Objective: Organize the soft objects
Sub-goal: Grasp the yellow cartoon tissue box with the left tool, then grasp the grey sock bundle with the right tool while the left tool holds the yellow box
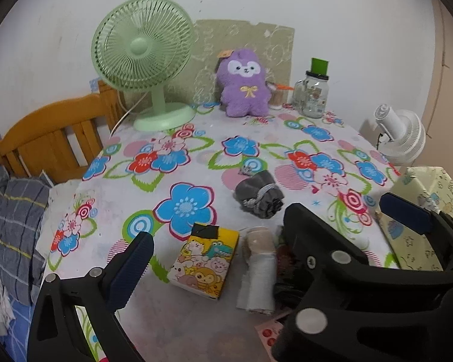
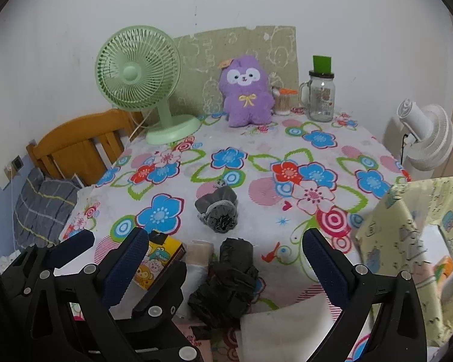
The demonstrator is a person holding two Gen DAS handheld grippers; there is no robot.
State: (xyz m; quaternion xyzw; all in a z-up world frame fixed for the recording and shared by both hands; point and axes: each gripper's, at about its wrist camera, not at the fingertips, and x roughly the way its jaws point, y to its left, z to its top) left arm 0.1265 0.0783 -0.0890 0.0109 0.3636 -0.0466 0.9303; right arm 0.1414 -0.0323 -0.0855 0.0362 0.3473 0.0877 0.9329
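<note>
right gripper [image 2: 223, 267] jaws spread, empty | black crumpled cloth [image 2: 226, 283] lower centre on counter [image 2: 287, 138], between jaws, long axis along them | left gripper [image 1: 214, 253] spread, farther left

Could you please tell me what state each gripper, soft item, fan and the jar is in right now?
left gripper: open, holding nothing.
right gripper: open, holding nothing.
grey drawstring pouch: cinched shut, lying on its side.
black cloth: crumpled.
white roll: rolled up, lying flat.
purple plush: upright.
green fan: upright; running or not, cannot tell.
glass jar: lidded, upright.
</note>
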